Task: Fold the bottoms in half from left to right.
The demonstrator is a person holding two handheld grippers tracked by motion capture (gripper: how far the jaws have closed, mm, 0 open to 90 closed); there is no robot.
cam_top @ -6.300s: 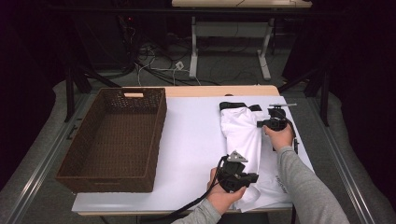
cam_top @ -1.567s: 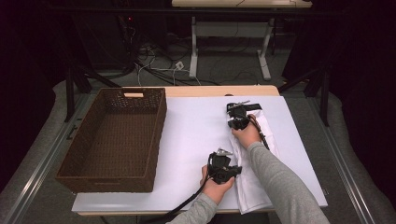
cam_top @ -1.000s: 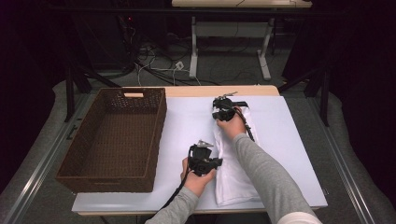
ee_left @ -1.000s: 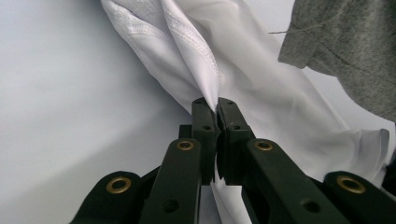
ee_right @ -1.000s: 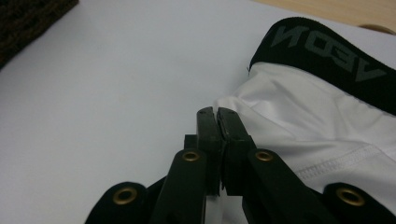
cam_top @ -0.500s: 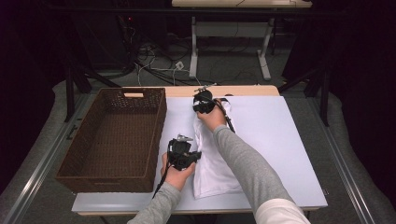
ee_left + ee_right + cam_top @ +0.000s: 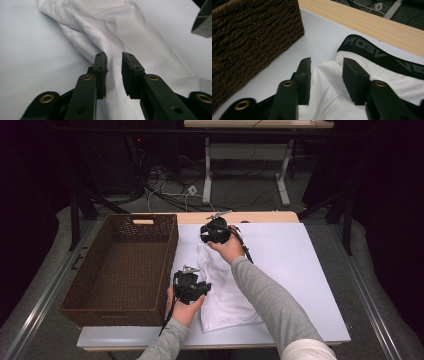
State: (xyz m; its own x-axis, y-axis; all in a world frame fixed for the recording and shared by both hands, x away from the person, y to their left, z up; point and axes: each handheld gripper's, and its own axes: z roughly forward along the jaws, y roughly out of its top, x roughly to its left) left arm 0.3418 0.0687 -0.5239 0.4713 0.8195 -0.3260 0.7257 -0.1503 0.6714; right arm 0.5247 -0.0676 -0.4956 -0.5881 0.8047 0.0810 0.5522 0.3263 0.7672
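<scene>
The white garment [image 7: 224,287] is seen in the high view at the lower centre of the frame, folded into a long strip on the white table [image 7: 300,265], just beside the right wall of the brown wicker basket [image 7: 120,265]. A strip of bare wood is seen along the far edge of the table, and behind it a dark room with cables on the grey floor and a desk frame. Much free surface is left at the right of the garment, while little room is left between it and the basket. The left gripper [image 7: 200,287] is placed over the near part of the cloth, the right gripper [image 7: 210,232] over the far end. Compared with the earlier frames, the garment has been moved from the right part of the table to the side of the basket.

In the left gripper view, the jaws are seen a little apart, having just been opening; a ridge of white cloth [image 7: 117,37] lies between them, but it is not pressed by the pads.

In the right gripper view, the jaws have also just been opening and stand apart over the cloth [image 7: 329,90] without a hold on it. The black waistband [image 7: 382,56] is seen at the upper right, the basket wall [image 7: 249,42] at the left.
</scene>
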